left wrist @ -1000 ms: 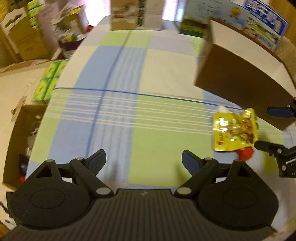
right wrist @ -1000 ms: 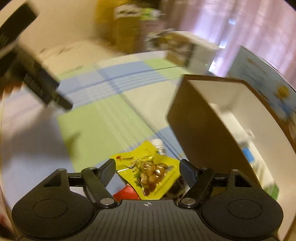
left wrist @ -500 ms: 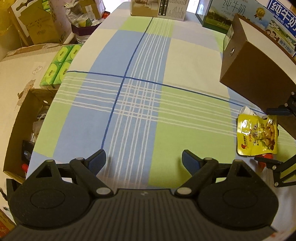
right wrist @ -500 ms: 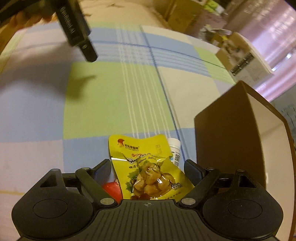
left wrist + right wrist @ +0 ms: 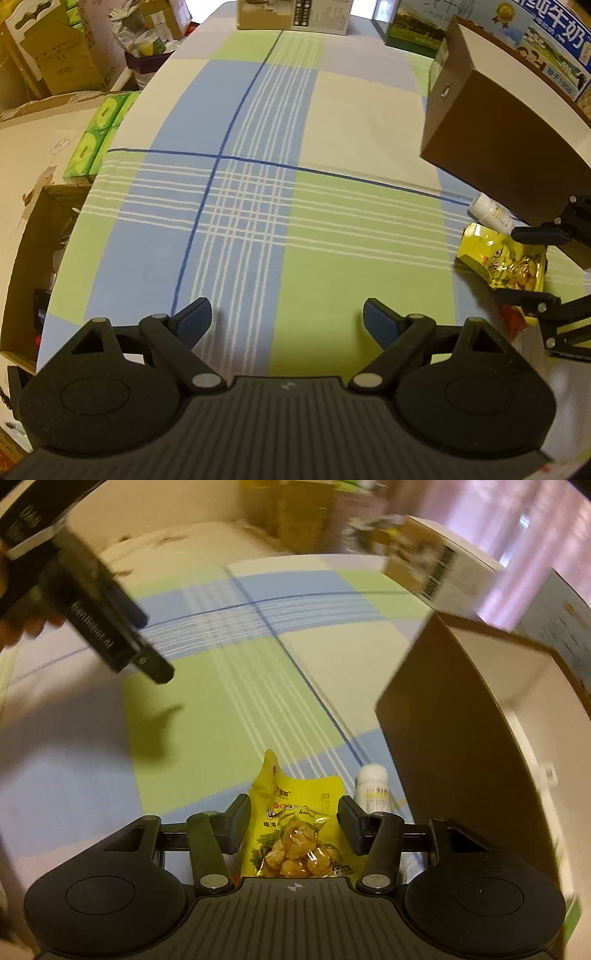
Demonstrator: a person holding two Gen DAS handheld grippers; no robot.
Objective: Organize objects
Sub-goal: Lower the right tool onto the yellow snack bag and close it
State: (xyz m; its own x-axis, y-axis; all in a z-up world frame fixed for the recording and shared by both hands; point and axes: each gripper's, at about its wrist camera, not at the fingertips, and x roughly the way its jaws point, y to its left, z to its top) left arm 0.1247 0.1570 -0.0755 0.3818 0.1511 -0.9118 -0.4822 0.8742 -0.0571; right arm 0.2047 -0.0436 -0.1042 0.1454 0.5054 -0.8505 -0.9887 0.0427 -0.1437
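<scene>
Item: pouch (image 5: 295, 830), yellow, clear window showing chestnuts. It lies flat on the checked tabletop (image 5: 258, 206), long axis running straight away from my right gripper (image 5: 293, 818), squarely between its jaws.

Right jaws: they have just been closing, and I see them narrowed to the pouch's two long edges. The left pad looks to touch the film; the right pad stands just beside it. I judge no firm pinch yet.

Left gripper (image 5: 286, 319): jaws spread wide, nothing between them, hovering over bare cloth well apart from the pouch. The right hand is plainly the nearer one.

Neighbours: a white bottle (image 5: 373, 786) lies just beside the pouch's right edge, between it and the brown box (image 5: 458, 738). A red item (image 5: 515, 321) shows at the pouch's near end in the left view; I cannot tell what it is.

Clearance: the box wall stands near on the right, its open top facing up. Open cloth lies to the left and ahead. I judge a lift straight up, then across to the box mouth, should clear the bottle.
</scene>
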